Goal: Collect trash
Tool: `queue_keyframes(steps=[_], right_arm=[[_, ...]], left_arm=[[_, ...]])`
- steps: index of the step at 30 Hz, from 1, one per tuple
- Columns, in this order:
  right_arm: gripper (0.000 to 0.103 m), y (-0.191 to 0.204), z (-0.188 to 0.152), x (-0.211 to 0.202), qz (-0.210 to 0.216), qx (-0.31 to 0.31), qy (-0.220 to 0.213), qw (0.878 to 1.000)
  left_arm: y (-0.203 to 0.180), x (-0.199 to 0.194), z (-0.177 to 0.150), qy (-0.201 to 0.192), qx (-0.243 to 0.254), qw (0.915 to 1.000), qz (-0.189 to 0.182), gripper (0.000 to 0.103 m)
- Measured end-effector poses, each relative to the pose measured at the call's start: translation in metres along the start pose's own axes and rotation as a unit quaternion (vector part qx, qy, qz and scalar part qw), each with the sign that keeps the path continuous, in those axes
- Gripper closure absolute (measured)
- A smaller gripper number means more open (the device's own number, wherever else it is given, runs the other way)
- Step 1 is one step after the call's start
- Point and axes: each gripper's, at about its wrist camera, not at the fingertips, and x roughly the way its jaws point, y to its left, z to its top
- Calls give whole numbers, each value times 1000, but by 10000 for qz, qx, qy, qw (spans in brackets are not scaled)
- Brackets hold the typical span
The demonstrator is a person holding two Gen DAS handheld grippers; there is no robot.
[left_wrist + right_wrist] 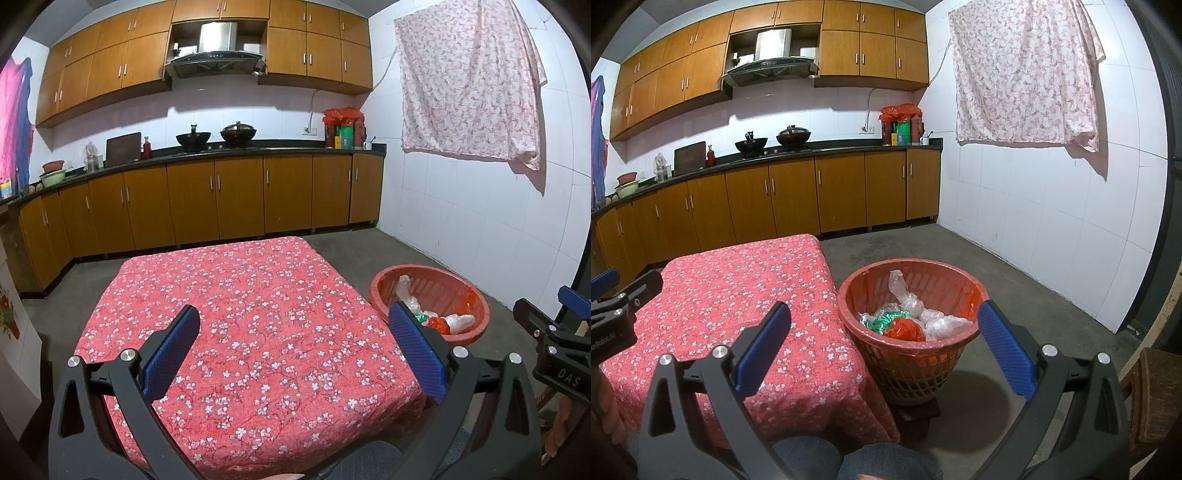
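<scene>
Both tools, left [293, 350] and right [884, 350], hang spread and empty, since the trash [912, 319] already sits in the basket [916, 360] beside the worktop [236, 317].

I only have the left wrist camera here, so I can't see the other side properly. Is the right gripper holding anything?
Observer: No. The right gripper is open and empty, pointing towards the red basket.
Operator: What is that basket standing on?
Observer: A low dark block on the floor, right beside the table.
Operator: Are its sides solid?
Observer: No, they are open lattice, and an orange-red liner bag shows through the holes.
</scene>
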Motion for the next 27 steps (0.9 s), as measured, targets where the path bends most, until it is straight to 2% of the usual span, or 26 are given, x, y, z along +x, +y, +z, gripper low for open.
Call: queue_keyframes(steps=[27], right_arm=[[4, 0, 0, 0, -7, 8, 11, 10000]], left_arm=[[0, 1, -2, 44, -15, 10000, 1, 2]])
